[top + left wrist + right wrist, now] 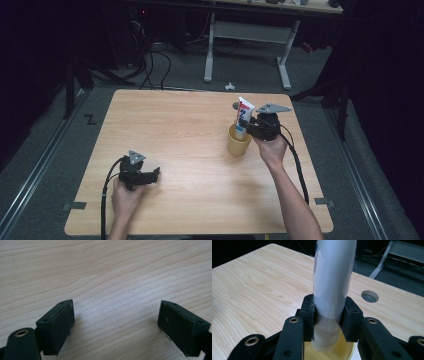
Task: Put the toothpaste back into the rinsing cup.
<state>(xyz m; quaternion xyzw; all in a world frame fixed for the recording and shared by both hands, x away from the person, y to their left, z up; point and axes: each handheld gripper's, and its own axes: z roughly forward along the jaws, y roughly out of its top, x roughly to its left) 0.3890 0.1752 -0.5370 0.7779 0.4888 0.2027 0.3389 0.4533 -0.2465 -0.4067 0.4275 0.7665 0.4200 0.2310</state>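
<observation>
A white toothpaste tube stands upright, cap end down, in the mouth of a yellow cup at the table's right middle. My right gripper is shut on the tube's lower part, just above the cup. In the right gripper view both pads squeeze the white tube over the yellow cup. My left gripper rests low near the table's front left, open, with nothing between its jaws. In the left gripper view its pads stand wide apart over bare wood.
The wooden table has a round cable hole near its far right edge. Behind the table stand a desk frame and loose cables on the grey floor.
</observation>
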